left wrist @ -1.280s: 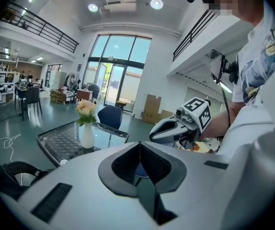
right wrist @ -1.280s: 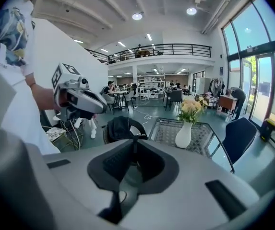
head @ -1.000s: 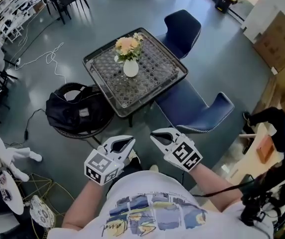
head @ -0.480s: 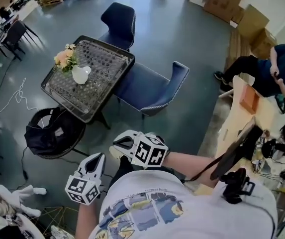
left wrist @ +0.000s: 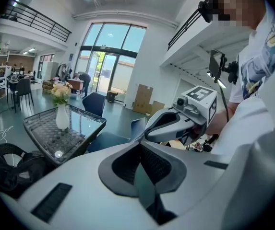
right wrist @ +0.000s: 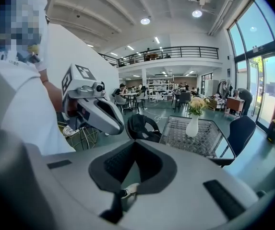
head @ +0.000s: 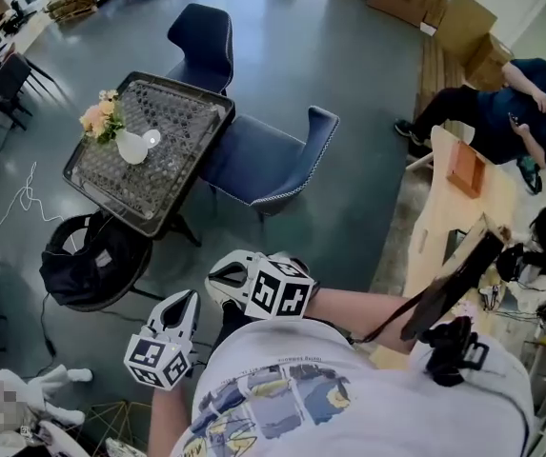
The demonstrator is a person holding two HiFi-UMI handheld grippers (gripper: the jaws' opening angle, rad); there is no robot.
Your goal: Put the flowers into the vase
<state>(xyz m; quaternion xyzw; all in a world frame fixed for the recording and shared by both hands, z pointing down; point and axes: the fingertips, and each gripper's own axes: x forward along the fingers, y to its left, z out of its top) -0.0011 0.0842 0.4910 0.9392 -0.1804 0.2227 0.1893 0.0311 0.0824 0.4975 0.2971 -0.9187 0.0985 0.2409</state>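
A white vase (head: 131, 146) with peach and yellow flowers (head: 99, 119) in it stands on the dark glass-topped table (head: 172, 131) at the upper left of the head view. Both grippers hang low in front of my body, well short of the table. My left gripper (head: 186, 301) is shut and holds nothing. My right gripper (head: 221, 276) is shut and empty too, just right of the left one. The left gripper view shows the vase (left wrist: 62, 117) far off at left. In the right gripper view the vase (right wrist: 192, 127) stands on the table (right wrist: 195, 140) ahead.
Two blue chairs (head: 263, 165) (head: 201, 36) stand at the table's right and far sides. A black bag on a round stool (head: 87, 260) sits near the table's front corner. A person (head: 501, 103) sits at a wooden desk (head: 454, 208) on the right. Cardboard boxes (head: 444, 8) stand at the back.
The head view has swung right, so the table slid from centre to upper left. Both grippers shifted left in the picture, the right one ending near the middle. Both stayed shut.
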